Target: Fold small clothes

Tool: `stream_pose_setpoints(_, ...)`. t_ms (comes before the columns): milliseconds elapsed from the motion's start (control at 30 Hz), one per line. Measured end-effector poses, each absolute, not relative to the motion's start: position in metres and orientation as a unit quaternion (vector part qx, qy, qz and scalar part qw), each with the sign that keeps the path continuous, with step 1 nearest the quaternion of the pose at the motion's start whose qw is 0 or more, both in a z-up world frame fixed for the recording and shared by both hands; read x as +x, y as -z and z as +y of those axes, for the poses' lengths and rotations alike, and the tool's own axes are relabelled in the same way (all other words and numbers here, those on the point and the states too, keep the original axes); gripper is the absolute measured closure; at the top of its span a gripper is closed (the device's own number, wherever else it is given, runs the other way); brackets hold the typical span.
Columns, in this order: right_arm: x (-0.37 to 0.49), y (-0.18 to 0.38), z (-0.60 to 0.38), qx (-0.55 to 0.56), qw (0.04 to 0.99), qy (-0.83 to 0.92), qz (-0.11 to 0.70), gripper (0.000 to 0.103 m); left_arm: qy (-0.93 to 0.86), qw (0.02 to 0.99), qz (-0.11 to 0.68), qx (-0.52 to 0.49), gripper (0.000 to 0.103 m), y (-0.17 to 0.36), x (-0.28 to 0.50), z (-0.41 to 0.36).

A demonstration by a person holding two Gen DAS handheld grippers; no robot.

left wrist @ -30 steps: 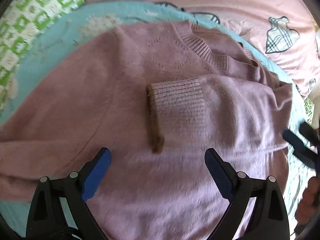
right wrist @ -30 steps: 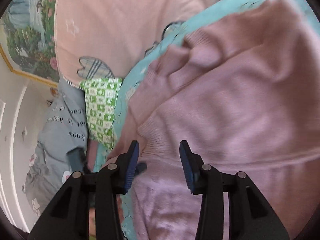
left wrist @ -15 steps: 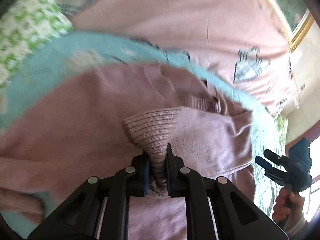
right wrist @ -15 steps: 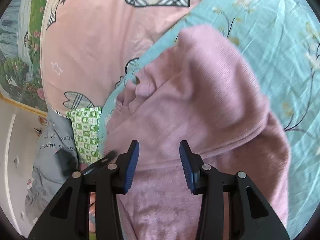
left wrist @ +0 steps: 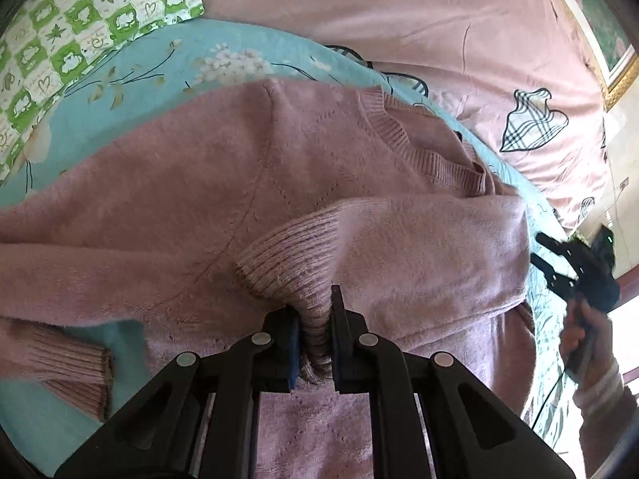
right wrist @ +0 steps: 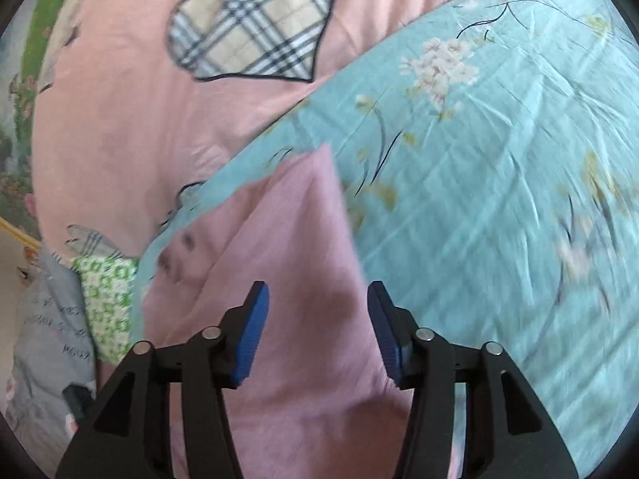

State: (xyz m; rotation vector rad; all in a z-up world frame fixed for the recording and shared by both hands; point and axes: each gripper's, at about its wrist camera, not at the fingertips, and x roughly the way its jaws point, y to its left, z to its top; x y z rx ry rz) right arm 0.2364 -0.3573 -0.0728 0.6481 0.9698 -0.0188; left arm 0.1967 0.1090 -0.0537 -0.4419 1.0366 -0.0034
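While my left hand-held gripper (left wrist: 315,333) is clamped tight on the ribbed cuff (left wrist: 291,263) of one sleeve, its two fingers are pressed nearly together with the knit bunched up between them. That sleeve (left wrist: 431,239) runs away to the right of the left hand-held gripper, lying across the front of the pink sweater (left wrist: 199,199). The sweater is spread on a blue flowered sheet (left wrist: 131,80) on the bed, its neckline (left wrist: 415,147) ahead and slightly right of the fingers. The other sleeve stretches off to the left, and its cuff (left wrist: 76,367) rests on the sheet just left of the left hand-held gripper's body. Farther ahead lies a pink quilt (left wrist: 399,20) with plaid hearts, and at the far left a green checked cloth (left wrist: 68,28).

My right hand-held gripper (right wrist: 317,335) has its blue pads (right wrist: 251,335) set well apart and holds nothing. It hangs over a folded edge of the sweater (right wrist: 279,259), which fills the space between and ahead of its fingers. The sheet (right wrist: 499,159) spreads to its right, the quilt (right wrist: 120,99) ahead and to the left. This view is blurred, so I cannot tell whether the pads touch the knit. From the left wrist camera I see the right hand-held gripper (left wrist: 559,263) out past the sweater's right edge, held by my hand (left wrist: 583,335).
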Motion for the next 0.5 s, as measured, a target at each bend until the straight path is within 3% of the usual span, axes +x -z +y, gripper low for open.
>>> stream_pose_setpoints(167,0.277,0.101,-0.363,0.311,0.818,-0.02,0.483,0.049,-0.009,0.84,0.498,-0.215,0.092,0.06,0.2,0.108)
stream_pose_setpoints(200,0.281,0.104,-0.36,0.302,0.82,-0.033,0.485,0.054,-0.01,0.839,0.501,-0.213,0.093,0.063,0.201,0.108)
stream_pose_setpoints(233,0.283,0.105,-0.356,0.29,0.822,-0.045,0.488,0.079,-0.012,0.838,0.502,-0.213,0.093,0.064,0.202,0.108)
stream_pose_setpoints(267,0.286,0.105,-0.352,0.278,0.821,-0.052,0.496,0.094,-0.011,0.837,0.502,-0.218,0.093,0.064,0.205,0.107)
stream_pose_setpoints(500,0.287,0.058,-0.386,0.234,0.861,-0.007,0.452,0.095,0.028,0.844,0.489,-0.22,0.093,0.062,0.232,0.07)
